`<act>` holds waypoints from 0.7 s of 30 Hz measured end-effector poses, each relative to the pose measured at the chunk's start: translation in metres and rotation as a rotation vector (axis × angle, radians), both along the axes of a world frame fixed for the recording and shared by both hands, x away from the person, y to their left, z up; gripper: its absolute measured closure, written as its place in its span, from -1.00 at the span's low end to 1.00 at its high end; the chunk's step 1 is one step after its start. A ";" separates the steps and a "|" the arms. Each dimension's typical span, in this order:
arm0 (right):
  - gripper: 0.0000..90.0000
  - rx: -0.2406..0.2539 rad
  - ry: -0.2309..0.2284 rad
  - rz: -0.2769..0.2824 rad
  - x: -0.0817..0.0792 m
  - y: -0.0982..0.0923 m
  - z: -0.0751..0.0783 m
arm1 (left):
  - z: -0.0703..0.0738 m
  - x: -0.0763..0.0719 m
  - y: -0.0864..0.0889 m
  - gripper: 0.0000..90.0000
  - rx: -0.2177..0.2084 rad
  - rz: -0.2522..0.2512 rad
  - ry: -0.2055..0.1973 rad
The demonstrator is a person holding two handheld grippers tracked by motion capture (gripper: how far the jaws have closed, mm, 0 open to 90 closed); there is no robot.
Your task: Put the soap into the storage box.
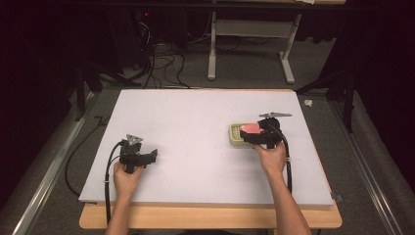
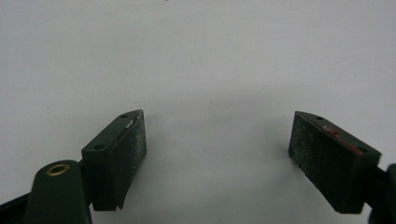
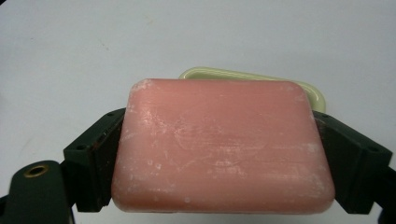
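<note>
At the left, near side of the bench (image 1: 195, 112), your left hand (image 1: 126, 177) holds the left gripper (image 1: 147, 157) low over the white surface. Its fingers (image 2: 119, 154) are spread wide, and between them there is only the bare white surface; on the inner face of one finger you can see some reddish marks. A black cable (image 1: 108, 171) runs from this gripper back toward you along your forearm.

The middle of the bench carries nothing.

At the right, your right hand (image 1: 272, 157) holds the right gripper (image 3: 219, 154) above the soap dish (image 1: 236, 135), which stands on the white surface. This dish is pale yellowish-green, with a slotted bottom. The fingers (image 3: 95, 163) of the right gripper are pinching a pink soap bar (image 3: 223, 145) from its two short ends, so the bar lies across between them with its broad face up. The soap bar is over the soap dish, toward its right part; in the right gripper view the rim of the dish looks out from behind the far edge of the bar. Whether the bar touches the dish, I cannot tell.
</note>
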State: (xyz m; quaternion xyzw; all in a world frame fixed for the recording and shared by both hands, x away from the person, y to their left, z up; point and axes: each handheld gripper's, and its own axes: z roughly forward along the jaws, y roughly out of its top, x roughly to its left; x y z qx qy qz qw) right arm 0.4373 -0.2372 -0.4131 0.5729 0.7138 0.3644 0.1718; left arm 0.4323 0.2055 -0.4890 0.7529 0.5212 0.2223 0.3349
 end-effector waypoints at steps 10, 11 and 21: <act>-0.70 -0.048 0.046 -0.016 0.011 0.008 -0.010 | 0.000 0.000 0.000 -0.57 0.000 0.000 0.000; -0.70 -0.054 0.049 -0.014 0.012 0.009 -0.010 | 0.000 0.000 0.000 -0.57 0.000 0.000 0.000; -0.70 -0.077 0.057 0.001 0.022 0.023 -0.008 | 0.000 0.000 0.000 -0.57 0.001 0.000 0.000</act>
